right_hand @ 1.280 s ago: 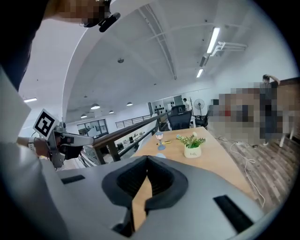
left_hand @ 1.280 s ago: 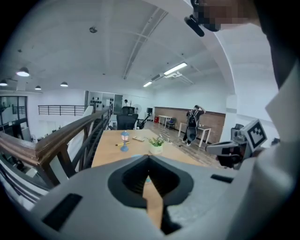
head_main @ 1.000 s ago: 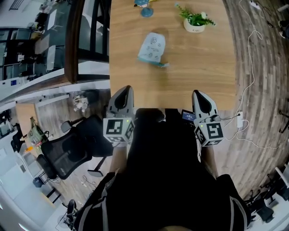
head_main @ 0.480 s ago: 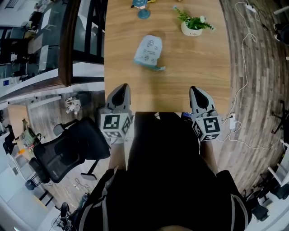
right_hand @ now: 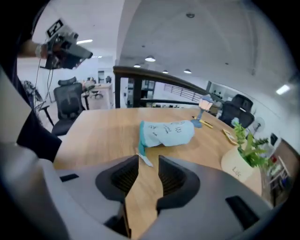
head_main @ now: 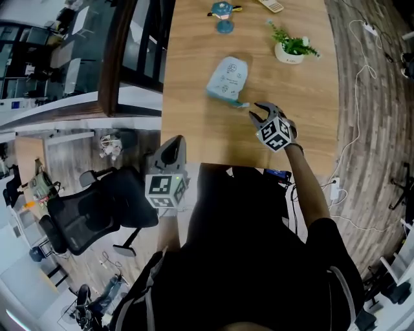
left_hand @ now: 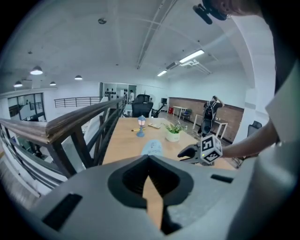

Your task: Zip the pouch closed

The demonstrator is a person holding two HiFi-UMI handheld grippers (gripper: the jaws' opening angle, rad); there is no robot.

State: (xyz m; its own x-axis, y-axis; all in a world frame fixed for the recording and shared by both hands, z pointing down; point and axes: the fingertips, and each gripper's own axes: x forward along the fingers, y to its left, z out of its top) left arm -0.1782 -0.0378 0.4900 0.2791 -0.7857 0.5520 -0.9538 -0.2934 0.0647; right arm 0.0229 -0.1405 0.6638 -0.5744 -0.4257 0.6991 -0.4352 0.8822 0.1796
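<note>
Left gripper is clenched on nothing, jaws meeting in its own view, and hangs over the near left corner of the wooden table. That corner is the tight spot: the near edge runs just below the jaws and a dark railing follows the table's left edge. An office chair stands on the floor to the left. Right gripper is out over the table past the near edge, jaws opening, only bare wood between the pads. Open board lies on both sides of it and to its right as far as the right edge, beyond which cables trail on the floor. The pouch lies flat near mid-table, just beyond the right gripper and well apart from the left one. It is pale blue with small printed drawings, with a darker teal band at its near end. A thin tab trails from that end toward the right gripper, just ahead of the jaw gap and untouched. Farther off stand a potted plant to the right and a small blue figure at the far end. Only the right gripper view shows the teal band and tab clearly. The left gripper view shows the right gripper side-on. The head view alone shows the floor, chair and cables.
</note>
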